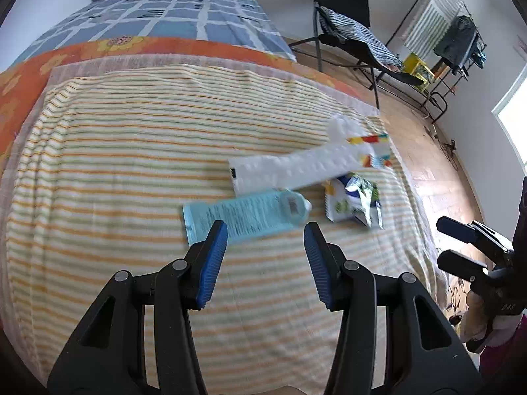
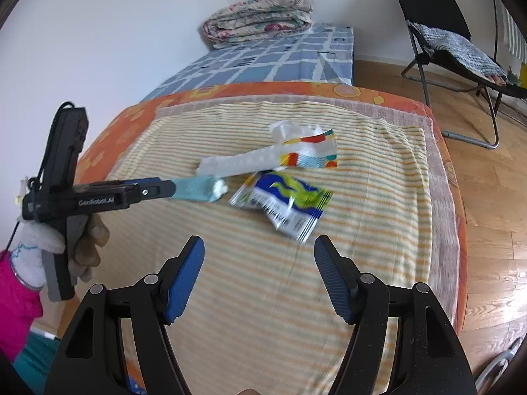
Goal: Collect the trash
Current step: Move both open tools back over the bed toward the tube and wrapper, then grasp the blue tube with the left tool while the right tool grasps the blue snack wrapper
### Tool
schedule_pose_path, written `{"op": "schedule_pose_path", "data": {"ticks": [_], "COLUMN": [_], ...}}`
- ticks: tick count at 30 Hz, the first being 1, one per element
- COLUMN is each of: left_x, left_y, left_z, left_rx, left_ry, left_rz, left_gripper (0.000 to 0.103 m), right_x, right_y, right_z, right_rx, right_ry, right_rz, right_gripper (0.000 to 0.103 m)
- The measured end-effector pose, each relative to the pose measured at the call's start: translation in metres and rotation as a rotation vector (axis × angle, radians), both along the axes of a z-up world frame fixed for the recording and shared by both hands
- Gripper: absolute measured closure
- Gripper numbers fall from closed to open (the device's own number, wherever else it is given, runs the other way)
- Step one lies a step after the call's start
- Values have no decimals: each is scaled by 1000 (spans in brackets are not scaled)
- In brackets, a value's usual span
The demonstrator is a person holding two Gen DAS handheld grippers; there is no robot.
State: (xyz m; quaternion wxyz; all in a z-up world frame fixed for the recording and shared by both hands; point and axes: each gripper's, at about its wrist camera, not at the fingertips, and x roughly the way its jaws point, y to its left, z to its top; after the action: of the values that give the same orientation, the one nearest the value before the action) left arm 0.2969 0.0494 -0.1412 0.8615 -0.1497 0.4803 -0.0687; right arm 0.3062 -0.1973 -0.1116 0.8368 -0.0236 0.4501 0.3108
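Observation:
Several pieces of trash lie on a striped towel (image 1: 131, 164) on the bed. A light blue flat package (image 1: 243, 215) lies nearest my left gripper (image 1: 265, 230), which is open just short of it. Behind it lie a long white wrapper (image 1: 296, 168), a colourful-printed plastic bag (image 1: 372, 151) and a blue-green foil snack wrapper (image 1: 355, 204). In the right wrist view my right gripper (image 2: 258, 247) is open and empty, just short of the snack wrapper (image 2: 286, 204). The white wrapper (image 2: 243, 164), the blue package (image 2: 197, 189) and the left gripper (image 2: 158, 191) show there too.
The bed has an orange flowered sheet (image 2: 362, 93) and a blue checked cover (image 2: 280, 56) with a folded quilt (image 2: 260, 16) at the far end. A black folding chair (image 2: 454, 42) and a clothes rack (image 1: 454, 42) stand on the wooden floor (image 2: 494, 197) to the right.

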Motion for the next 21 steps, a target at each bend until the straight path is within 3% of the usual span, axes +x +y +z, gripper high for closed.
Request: {"op": "schedule_pose_path", "data": {"ticks": [11, 21], "left_x": [40, 37], "left_y": [14, 20], "left_z": [-18, -33], "left_rx": [-45, -197], "left_ry": [-8, 69], "left_rz": [0, -47], "left_gripper": [53, 53], "right_x": [58, 85], "right_y": [11, 20], "right_z": [-33, -47], "right_rx": [17, 79], "right_ry": [57, 87], "right_rz": [-7, -16], "right_gripper": [34, 34]}}
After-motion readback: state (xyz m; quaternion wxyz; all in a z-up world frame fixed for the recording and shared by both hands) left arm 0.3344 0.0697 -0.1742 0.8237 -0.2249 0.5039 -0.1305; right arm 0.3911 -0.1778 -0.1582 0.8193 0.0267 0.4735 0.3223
